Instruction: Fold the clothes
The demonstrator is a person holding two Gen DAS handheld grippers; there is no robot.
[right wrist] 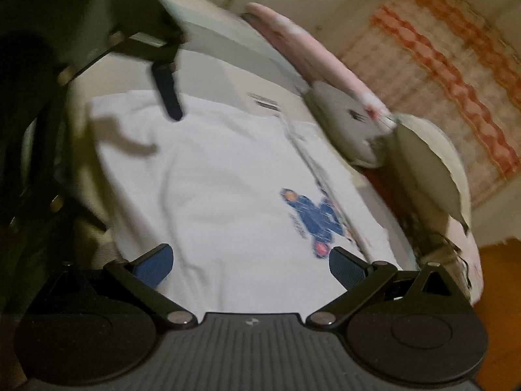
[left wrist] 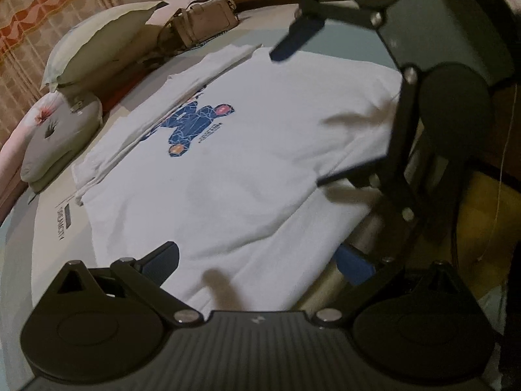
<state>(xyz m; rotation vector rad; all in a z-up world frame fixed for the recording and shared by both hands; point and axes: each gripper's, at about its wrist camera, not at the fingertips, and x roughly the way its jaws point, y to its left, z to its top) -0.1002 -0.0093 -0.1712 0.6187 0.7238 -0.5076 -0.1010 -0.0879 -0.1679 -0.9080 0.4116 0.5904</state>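
Shirt: a white shirt [left wrist: 247, 150] lies spread on the bed [left wrist: 55, 228], print side up, with a blue figure print [left wrist: 195, 127] near its middle.
Shirt fold: the far edge toward the pillows is doubled over in a long strip that covers part of the print.
Handbag: a beige handbag [left wrist: 205, 22] sits on the bed beyond the shirt, next to the cream pillow; whether it is open and what it holds cannot be told.
Pillows: a cream pillow [left wrist: 104, 42] rests partly on a grey cushion [left wrist: 62, 137] with a flower pattern, both along the far side of the bed.
Curtain: an orange and cream patterned curtain [right wrist: 449, 75] hangs behind the pillows.
Left gripper [left wrist: 257, 264]: jaws spread wide, hovering low over the near edge of the shirt, gripping nothing.
Right gripper [right wrist: 250, 260]: jaws spread wide above the shirt, close to the print, nothing between them.
Pose: the two grippers face each other across the shirt; each shows in the other's view, raised above the cloth with shadows beneath.
Sharpness: the right wrist view is blurred.
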